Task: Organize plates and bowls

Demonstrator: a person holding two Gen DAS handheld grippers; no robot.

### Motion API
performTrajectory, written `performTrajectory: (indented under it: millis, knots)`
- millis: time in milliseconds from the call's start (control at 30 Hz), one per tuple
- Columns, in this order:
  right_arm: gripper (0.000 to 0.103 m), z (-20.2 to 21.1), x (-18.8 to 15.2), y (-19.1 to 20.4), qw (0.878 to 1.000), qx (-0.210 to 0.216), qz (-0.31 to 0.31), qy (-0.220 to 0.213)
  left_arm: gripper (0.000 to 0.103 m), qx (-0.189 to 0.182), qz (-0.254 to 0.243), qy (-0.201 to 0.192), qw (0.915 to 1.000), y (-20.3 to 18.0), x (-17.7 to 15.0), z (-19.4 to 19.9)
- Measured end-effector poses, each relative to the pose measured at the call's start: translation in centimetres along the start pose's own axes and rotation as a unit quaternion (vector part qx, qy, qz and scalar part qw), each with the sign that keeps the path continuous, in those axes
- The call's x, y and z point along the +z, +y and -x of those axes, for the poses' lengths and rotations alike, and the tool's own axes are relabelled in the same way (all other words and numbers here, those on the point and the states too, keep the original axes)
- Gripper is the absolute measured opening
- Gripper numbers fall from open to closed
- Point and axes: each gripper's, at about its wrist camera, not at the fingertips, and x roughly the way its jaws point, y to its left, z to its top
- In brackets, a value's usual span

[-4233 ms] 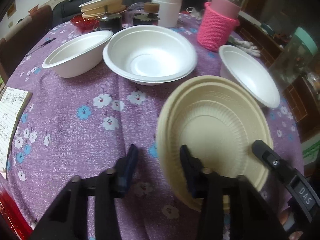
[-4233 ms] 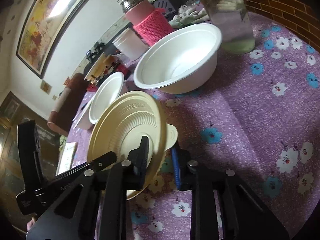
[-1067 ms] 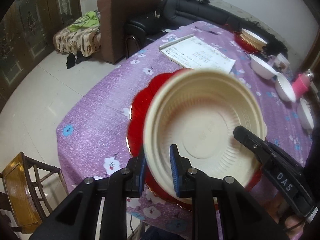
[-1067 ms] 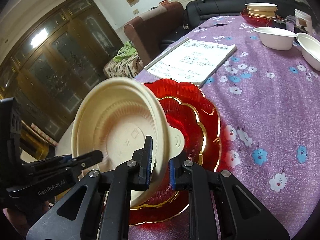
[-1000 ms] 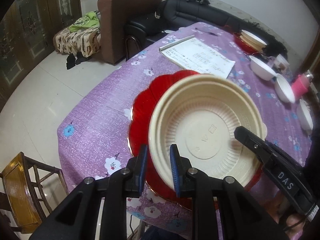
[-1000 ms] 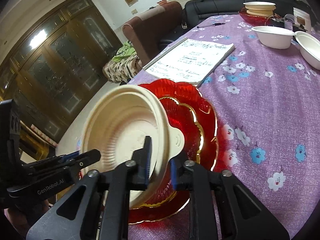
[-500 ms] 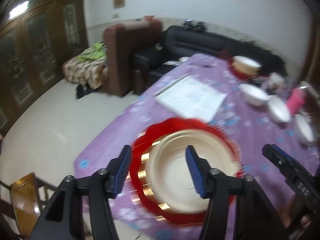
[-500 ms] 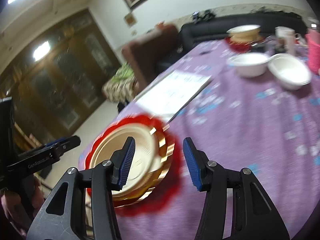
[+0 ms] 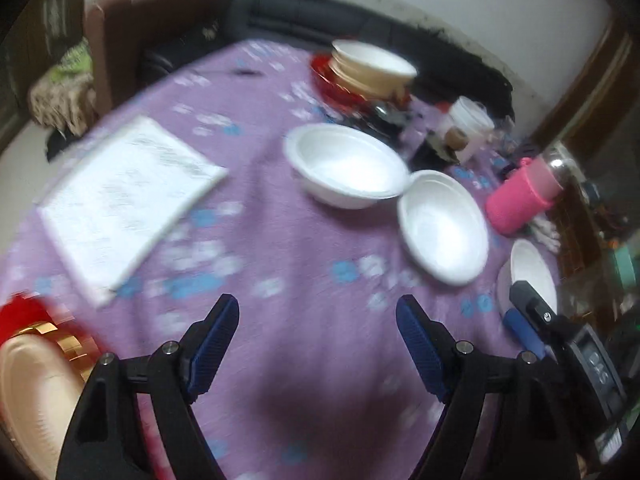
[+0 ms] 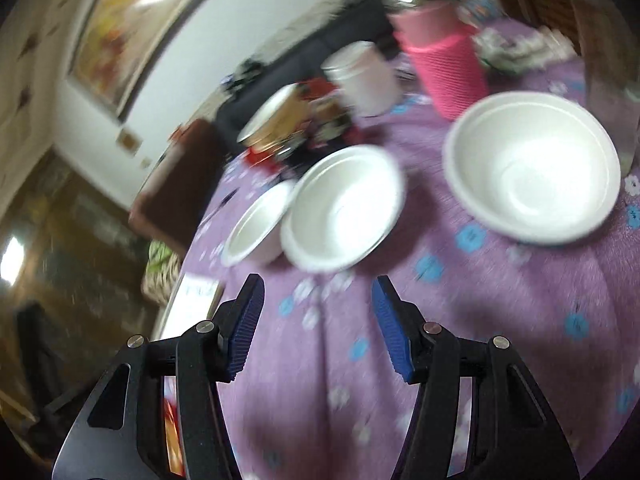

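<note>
White bowls [image 9: 347, 165] are the things left to sort: three of them sit loose on the purple flowered tablecloth [image 9: 304, 288]. In the left wrist view they run in a line from the middle of the table toward the right edge. The far one is the widest, the middle bowl [image 9: 443, 227] sits just beside it with rims close or touching, and the near right bowl [image 9: 530, 270] is partly hidden behind the other tool. In the right wrist view the same bowls fill the centre, the large one [image 10: 532, 166] at right.

A cream plate [image 9: 28, 384] rests on a red dish [image 9: 16, 314] at the near left corner. A second stack of cream plates [image 9: 372, 66] on red sits at the far side.

The left gripper [image 9: 318, 334] is spread wide and empty above bare cloth. The right gripper [image 10: 318, 316] is also spread and empty, aimed at the gap in front of the bowls.

A pink knitted bottle [image 9: 524, 196], a white jar [image 9: 470, 120] and small clutter crowd the far right. A white paper pad [image 9: 120, 196] lies at left.

Both views are blurred. The likely trouble is a light bowl sliding or tipping if only its thin rim is pinched, or a finger nudging the neighbouring bowl because the two sit so close.
</note>
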Motion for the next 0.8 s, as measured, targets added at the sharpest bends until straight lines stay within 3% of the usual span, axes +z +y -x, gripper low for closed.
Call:
performTrajectory:
  millis: [67, 133, 267, 367, 667, 800]
  knots:
    - [0.057, -1.1, 1.7, -1.2, 1.000, -0.005, -0.028, 0.007, 0.081, 0.017, 0.005, 0.009, 0.9998, -1.3, 1.1, -1.9]
    - [0.057, -2.1, 3.0, -1.8, 0.999, -0.016, -0.039, 0.015, 0.081, 0.003, 0.015, 0.009, 0.9998, -2.3, 2.1, -3.1]
    - [0.057, -3.3, 4.6, -2.6, 0.998, -0.032, -0.047, 0.018, 0.081, 0.009, 0.018, 0.017, 0.9997, -3.8, 3.6, -5.2]
    - [0.057, -4.4, 5.5, -3.0, 0.998, -0.023, -0.052, 0.023, 0.081, -0.003, 0.030, 0.037, 0.9989, -4.3, 4.2, -6.8]
    - [0.057, -6.5, 5.6, -2.9, 0.998, -0.037, -0.033, 0.024, 0.080, -0.039, 0.041, 0.071, 0.9959, -5.6, 4.1, -9.6]
    - [0.057, -6.7, 5.5, -2.9, 0.998, -0.038, -0.033, 0.024, 0.075, -0.036, 0.040, 0.076, 0.9957, -5.3, 4.4, -10.4]
